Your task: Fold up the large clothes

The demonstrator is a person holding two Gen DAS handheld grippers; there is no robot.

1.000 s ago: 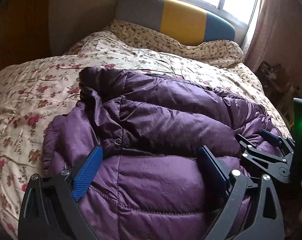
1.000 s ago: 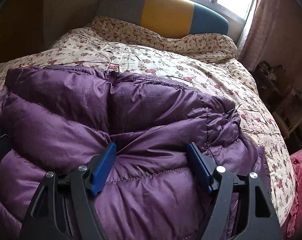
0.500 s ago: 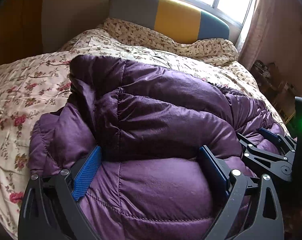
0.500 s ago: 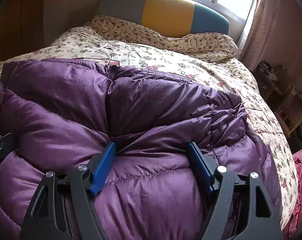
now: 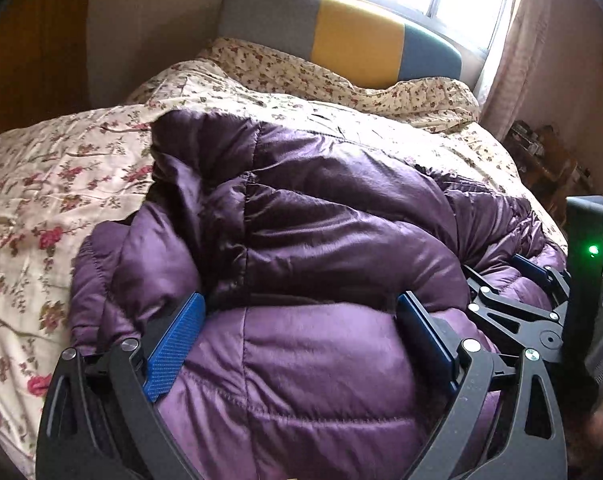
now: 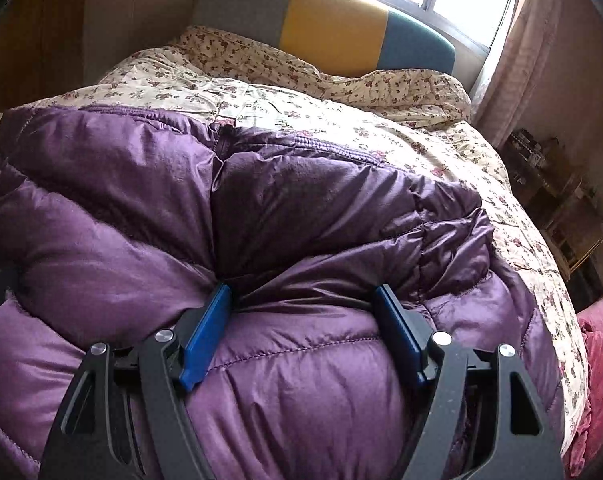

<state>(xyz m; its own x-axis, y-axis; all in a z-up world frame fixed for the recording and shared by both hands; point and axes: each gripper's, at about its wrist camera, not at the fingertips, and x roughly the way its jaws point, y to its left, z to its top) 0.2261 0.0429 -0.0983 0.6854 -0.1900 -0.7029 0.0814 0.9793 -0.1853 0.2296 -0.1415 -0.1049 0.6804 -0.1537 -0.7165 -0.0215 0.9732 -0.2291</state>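
A large purple puffer jacket lies bunched on the floral bed; it also fills the right wrist view. My left gripper holds a thick fold of the jacket's near edge between its blue pads. My right gripper grips another thick fold of the same edge between its blue pads. Both jaws stand wide around the padded fabric. The right gripper also shows at the right edge of the left wrist view. The near half of the jacket is doubled over the far half.
The bed has a floral quilt and a grey, yellow and blue headboard under a window. A shelf with clutter stands to the right. A pink cloth lies at the bed's right edge.
Both grippers have carried the jacket's near edge up and toward the headboard. The jacket is now more bunched and covers more of the quilt in both views.
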